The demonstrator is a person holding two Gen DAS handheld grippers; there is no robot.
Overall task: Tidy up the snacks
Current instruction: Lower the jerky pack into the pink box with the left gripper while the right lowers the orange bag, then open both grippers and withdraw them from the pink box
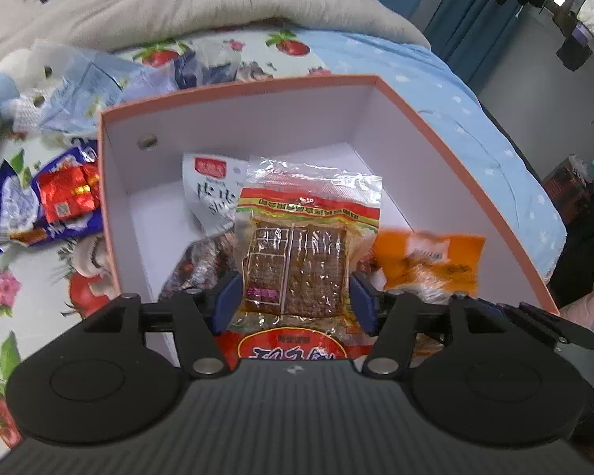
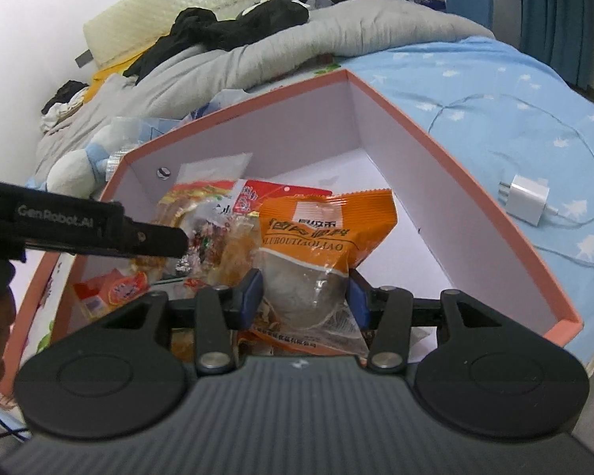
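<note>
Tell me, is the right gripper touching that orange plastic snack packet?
Touching. The right wrist view shows the right gripper with both blue pads pressed against the clear lower part of the orange plastic snack packet, over the pink-rimmed cardboard box.

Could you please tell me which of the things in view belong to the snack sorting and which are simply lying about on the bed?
Part of the job:
- pink box
- brown tofu pack between the left tool pads
- orange packet between the right tool pads
- blue and red snack bags outside the box

Just lying about:
- white charger
- plush toy
- grey duvet
</note>
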